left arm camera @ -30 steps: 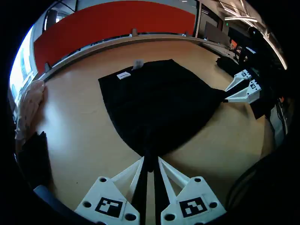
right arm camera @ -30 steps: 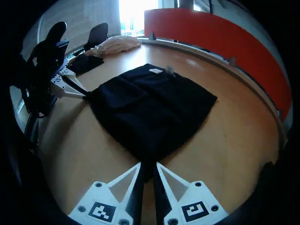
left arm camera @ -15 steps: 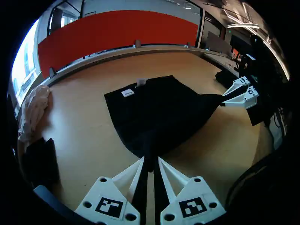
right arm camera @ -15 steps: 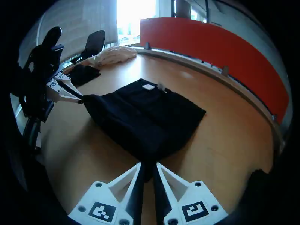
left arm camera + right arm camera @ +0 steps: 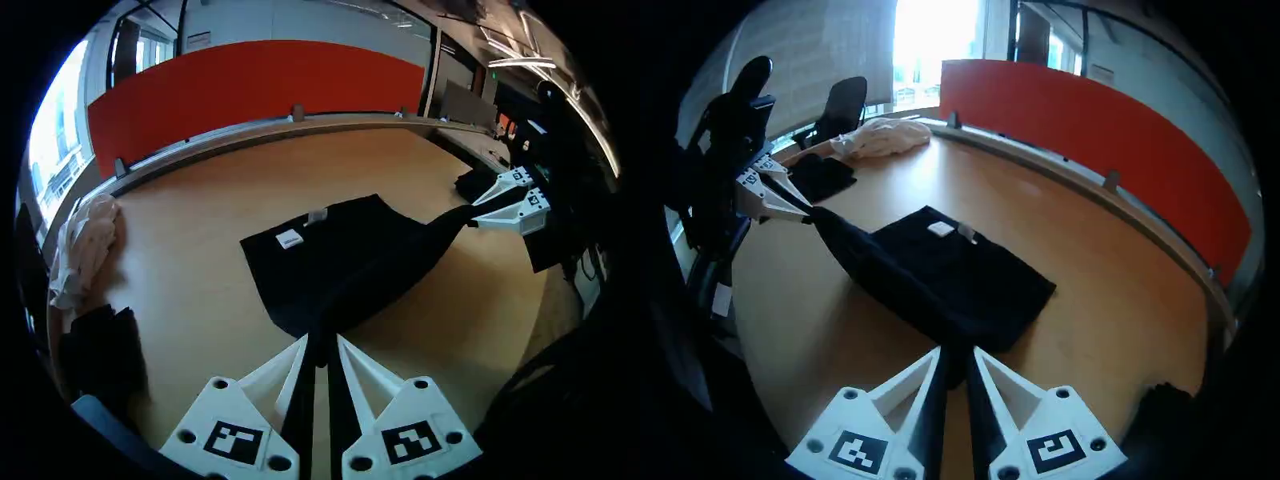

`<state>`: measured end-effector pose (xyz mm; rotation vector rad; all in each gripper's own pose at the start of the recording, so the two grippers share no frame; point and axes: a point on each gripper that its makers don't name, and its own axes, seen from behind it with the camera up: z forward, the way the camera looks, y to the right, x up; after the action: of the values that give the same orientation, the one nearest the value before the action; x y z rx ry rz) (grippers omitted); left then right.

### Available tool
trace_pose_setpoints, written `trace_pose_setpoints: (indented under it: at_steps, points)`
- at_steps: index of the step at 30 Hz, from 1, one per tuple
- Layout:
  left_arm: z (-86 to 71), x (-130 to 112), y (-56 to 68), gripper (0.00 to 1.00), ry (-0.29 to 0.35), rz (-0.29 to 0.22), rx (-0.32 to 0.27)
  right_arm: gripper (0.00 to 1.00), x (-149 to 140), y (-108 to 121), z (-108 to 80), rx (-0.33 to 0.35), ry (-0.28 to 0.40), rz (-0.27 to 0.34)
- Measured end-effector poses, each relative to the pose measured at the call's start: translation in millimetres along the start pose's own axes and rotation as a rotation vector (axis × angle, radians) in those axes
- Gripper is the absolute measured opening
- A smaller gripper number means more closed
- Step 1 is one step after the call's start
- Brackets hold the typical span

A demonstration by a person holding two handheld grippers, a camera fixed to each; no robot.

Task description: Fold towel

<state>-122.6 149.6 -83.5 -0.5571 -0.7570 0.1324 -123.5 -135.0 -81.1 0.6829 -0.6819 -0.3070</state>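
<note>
On the light wooden table point(image 5: 184, 264), black cloth towel point(image 5: 344, 256) held by two corners

Your left gripper point(image 5: 322, 352) has its jaws clamped on one near corner of the towel. Your right gripper point(image 5: 958, 360) pinches the neighbouring corner the same way. The edge between them hangs stretched above the tabletop. The far part lies flat on the wood, small white label point(image 5: 289, 238) facing up.
</note>
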Motion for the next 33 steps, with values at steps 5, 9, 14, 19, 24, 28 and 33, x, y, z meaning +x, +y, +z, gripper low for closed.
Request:
trace_pose_setpoints:
  at_steps: [5,9,14,19,24,28,33]
  points:
    - [-11.4,8,4.7,0.09,0.003,-0.016,-0.004,0.13,8,1,-9.8,-0.003,0.003,-0.018]
    - [-18.3,12,6.4,0.09,0.0,-0.014,-0.005,0.14,12,-1,-18.6,0.001,0.006,-0.026]
    - [-26.9,18,9.0,0.09,0.004,-0.004,-0.008,0.13,17,-5,-30.0,0.005,0.01,-0.025]
    - [-36.1,23,12.8,0.09,0.01,-0.009,-0.019,0.13,20,-6,-39.2,0.006,0.014,-0.019]
    - [-44.8,27,17.7,0.09,0.015,-0.018,-0.036,0.13,22,-7,-47.7,0.008,0.015,-0.018]
    - [-50.4,30,20.7,0.09,0.017,-0.01,-0.044,0.13,23,-8,-53.4,0.012,0.014,-0.021]
    - [-56.3,32,23.7,0.09,0.016,0.004,-0.051,0.13,24,-10,-59.3,0.016,0.014,-0.024]
